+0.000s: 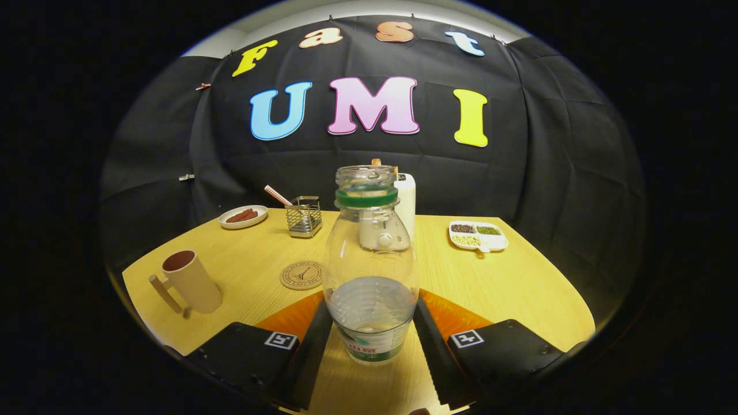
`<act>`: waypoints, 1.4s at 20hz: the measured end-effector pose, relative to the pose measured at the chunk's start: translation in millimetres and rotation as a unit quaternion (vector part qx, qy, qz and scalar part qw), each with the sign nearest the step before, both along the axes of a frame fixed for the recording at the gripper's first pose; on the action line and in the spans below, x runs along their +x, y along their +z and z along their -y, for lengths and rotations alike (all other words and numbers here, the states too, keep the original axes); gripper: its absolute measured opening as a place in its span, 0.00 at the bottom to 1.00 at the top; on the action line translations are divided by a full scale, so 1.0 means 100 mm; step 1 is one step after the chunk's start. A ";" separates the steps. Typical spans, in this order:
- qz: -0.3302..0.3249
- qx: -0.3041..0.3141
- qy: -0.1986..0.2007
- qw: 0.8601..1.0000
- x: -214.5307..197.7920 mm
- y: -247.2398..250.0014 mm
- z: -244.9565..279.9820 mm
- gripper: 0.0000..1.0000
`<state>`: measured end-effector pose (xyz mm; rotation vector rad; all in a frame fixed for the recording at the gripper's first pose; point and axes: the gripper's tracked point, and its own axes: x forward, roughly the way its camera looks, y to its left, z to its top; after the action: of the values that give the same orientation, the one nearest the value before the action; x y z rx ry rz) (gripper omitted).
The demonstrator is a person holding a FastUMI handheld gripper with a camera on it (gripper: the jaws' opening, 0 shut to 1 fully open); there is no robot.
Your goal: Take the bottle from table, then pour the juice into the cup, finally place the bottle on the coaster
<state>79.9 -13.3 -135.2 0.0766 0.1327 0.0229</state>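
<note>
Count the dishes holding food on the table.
2: a round plate far left beside the wire holder, and a divided dish far right. The bottle may hide others.

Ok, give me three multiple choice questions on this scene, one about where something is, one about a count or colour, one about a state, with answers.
1. Where does the coaster lie?
A. between the cup and the bottle
B. under the bottle
C. on the sectioned dish

2. What colour is the band round the bottle's neck?
A. red
B. green
C. blue

3. How does the gripper stand?
A. open, far from the bottle
B. shut on nothing
C. jaws pressing the bottle's sides

Answers: 1 A, it lies bare on the table between them. 2 B, the neck ring is green. 3 C, both jaws meet the bottle's lower body.
</note>
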 end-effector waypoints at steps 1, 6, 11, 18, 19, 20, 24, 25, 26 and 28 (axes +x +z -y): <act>0.003 -0.004 0.001 1.000 0.00 0.01 0.00 0.81; 0.003 -0.004 0.003 1.000 0.08 -0.02 0.02 0.79; 0.009 -0.014 0.003 1.000 0.12 -0.01 0.02 0.78; 0.005 -0.052 0.014 0.999 0.06 0.14 0.05 0.70; 0.012 -0.068 0.017 0.997 0.05 0.22 0.05 0.70; 0.021 -0.088 0.020 0.996 0.06 0.32 0.03 0.70; 0.036 -0.137 0.038 0.989 0.09 0.59 -0.13 0.70; 0.037 -0.146 0.044 0.988 0.10 0.64 -0.20 0.70; 0.038 -0.156 0.051 0.986 0.12 0.69 -0.28 0.70; 0.043 -0.194 0.058 0.978 0.13 0.80 -0.43 0.70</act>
<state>93.2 29.9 -55.7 -0.3224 0.0529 0.1160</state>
